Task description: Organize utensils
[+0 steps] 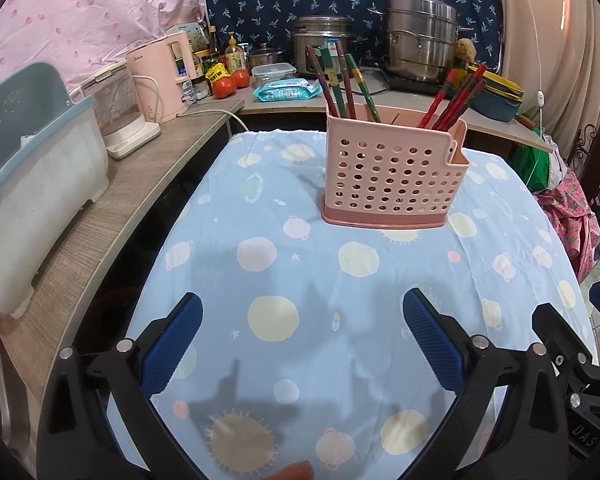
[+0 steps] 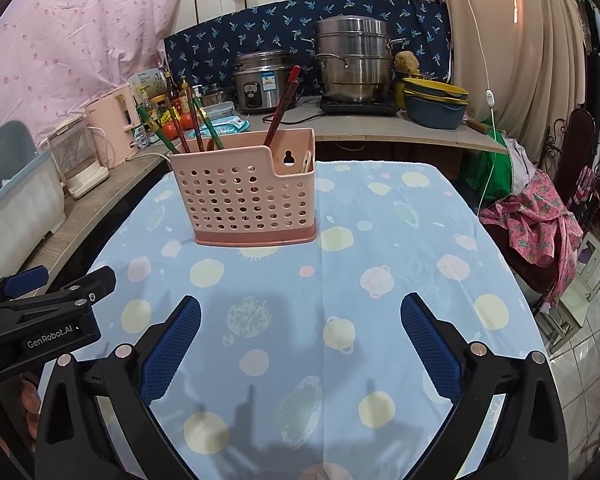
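Note:
A pink perforated utensil holder (image 1: 392,172) stands on a table with a blue planet-print cloth (image 1: 300,280). Green and dark red chopsticks (image 1: 340,80) stand in its left part, red chopsticks (image 1: 452,100) in its right part. My left gripper (image 1: 302,320) is open and empty, near the table's front, well short of the holder. In the right wrist view the holder (image 2: 244,196) stands ahead to the left with green chopsticks (image 2: 180,128) and red chopsticks (image 2: 282,108). My right gripper (image 2: 300,320) is open and empty. The left gripper's body (image 2: 40,316) shows at its left.
A wooden counter (image 1: 100,216) runs along the left with a dish rack (image 1: 32,184), a clear kettle (image 1: 116,116) and a pink kettle (image 1: 164,76). Behind the table stand a rice cooker (image 2: 262,80), a steel steamer pot (image 2: 354,66), stacked bowls (image 2: 436,104), tomatoes (image 1: 230,84). Pink cloth (image 2: 536,228) lies right.

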